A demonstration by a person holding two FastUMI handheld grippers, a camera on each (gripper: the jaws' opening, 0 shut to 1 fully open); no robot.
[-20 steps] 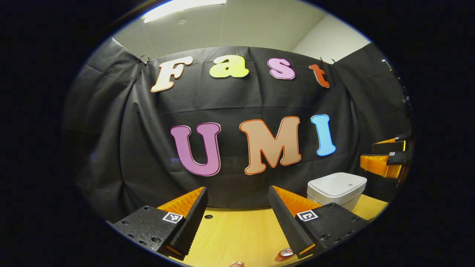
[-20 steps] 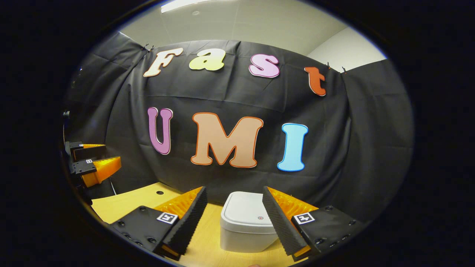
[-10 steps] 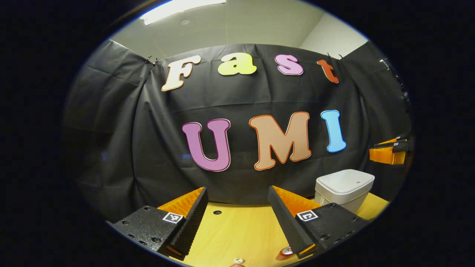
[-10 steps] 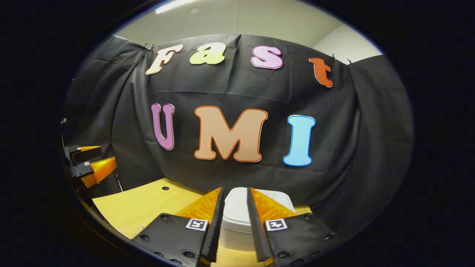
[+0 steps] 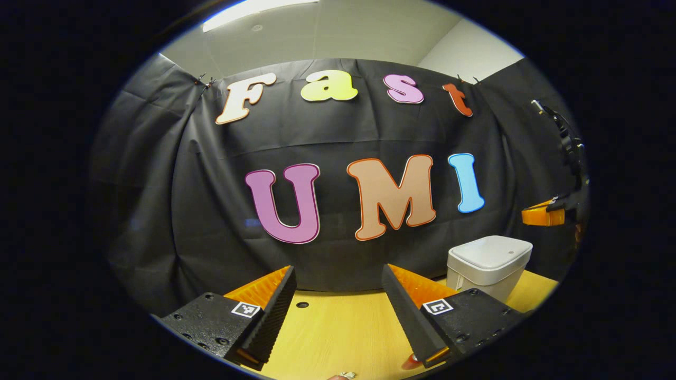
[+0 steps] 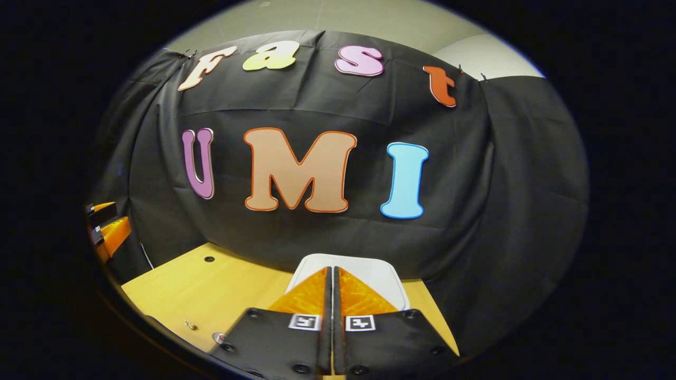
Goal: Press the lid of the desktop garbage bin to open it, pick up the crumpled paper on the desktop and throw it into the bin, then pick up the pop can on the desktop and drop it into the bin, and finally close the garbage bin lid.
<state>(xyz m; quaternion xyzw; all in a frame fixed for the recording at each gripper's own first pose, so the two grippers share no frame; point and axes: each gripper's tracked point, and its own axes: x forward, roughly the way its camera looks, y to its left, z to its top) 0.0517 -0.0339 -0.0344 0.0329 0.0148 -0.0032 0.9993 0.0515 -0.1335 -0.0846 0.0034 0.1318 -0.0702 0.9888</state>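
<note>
We press the bin lid [image 6: 369, 274] straight down with the right gripper [image 6: 331, 274], jaws clenched; left gripper [image 5: 338, 295] jaws released.

The left hand-held gripper [image 5: 338, 311] is level, pointing forward, its two fingers spread wide apart with nothing between them, one at 7 o'clock and the other at 5 o'clock of the left gripper view. The right hand-held gripper [image 6: 332, 295] has its two fingers pressed flat against each other, meeting in a thin seam at 6 o'clock of the right gripper view. In the left gripper view it shows small at 3 o'clock, raised.
</note>
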